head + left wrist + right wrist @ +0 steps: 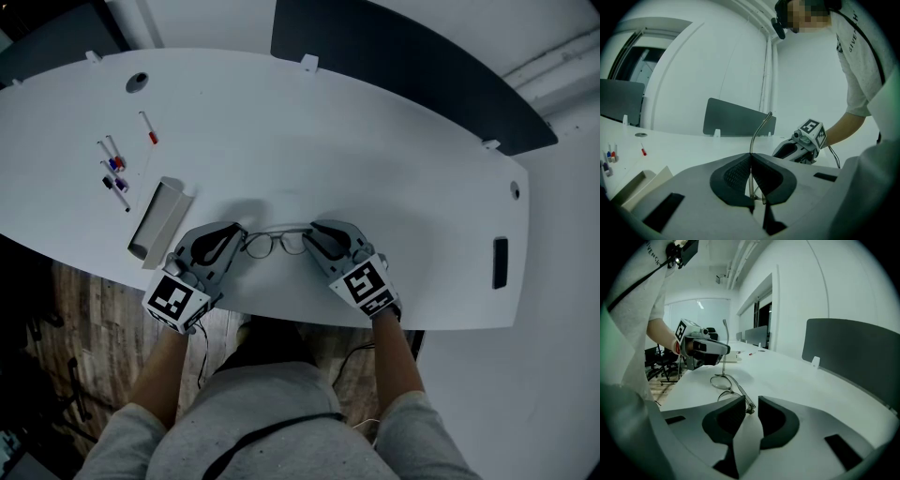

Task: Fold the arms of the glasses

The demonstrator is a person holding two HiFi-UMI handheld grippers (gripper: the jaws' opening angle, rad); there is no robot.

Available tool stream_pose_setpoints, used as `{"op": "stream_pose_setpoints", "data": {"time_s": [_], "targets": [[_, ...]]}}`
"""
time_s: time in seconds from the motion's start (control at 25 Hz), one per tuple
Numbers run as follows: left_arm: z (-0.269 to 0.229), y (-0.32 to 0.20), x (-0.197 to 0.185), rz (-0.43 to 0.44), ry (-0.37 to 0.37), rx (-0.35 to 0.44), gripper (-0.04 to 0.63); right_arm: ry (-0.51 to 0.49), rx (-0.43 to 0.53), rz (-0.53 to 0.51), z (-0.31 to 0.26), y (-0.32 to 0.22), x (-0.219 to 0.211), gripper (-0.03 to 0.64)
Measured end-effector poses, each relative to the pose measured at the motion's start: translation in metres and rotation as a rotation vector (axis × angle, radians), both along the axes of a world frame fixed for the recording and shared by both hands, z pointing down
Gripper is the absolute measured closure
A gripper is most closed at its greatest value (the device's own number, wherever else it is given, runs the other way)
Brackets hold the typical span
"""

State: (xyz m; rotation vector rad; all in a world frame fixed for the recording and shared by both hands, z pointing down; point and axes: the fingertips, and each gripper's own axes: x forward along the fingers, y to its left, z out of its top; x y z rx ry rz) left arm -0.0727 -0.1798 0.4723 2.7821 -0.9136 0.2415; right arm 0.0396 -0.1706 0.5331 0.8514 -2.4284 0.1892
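Thin metal-framed glasses (275, 242) lie on the white table (375, 159) near its front edge, between both grippers. My left gripper (241, 238) is shut on the glasses' left end; in the left gripper view the pads (740, 173) pinch the frame and one arm (758, 129) sticks straight up. My right gripper (310, 234) stands open at the right end. In the right gripper view the glasses (723, 381) lie ahead with the other arm folded along the lenses, its hinge end (749, 405) at the mouth of the gap, untouched by either pad.
A white open box (159, 221) lies left of the left gripper, with several markers (114, 169) beyond it. A dark partition (403, 66) runs along the table's far edge. A black slot (500, 262) sits at the right, a round port (137, 82) at the far left.
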Motion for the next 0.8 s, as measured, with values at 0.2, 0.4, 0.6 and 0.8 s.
{"op": "stream_pose_setpoints", "data": {"time_s": [0.2,0.4,0.6,0.8], "targets": [[0.0,-0.001,0.001,0.0,0.008,-0.005,0.578,0.032,0.027,-0.017,0.001,0.0,-0.001,0.549],[-0.003,-0.004,0.006,0.016,0.003,0.016,0.578,0.06,0.05,-0.039,0.0,-0.001,0.0,0.554],[-0.001,-0.003,0.007,0.024,-0.019,0.005,0.578,0.062,0.057,-0.046,0.002,0.0,0.0,0.555],[-0.005,0.0,0.016,0.072,-0.039,0.036,0.577,0.074,0.065,-0.053,-0.001,-0.001,0.0,0.555]]}}
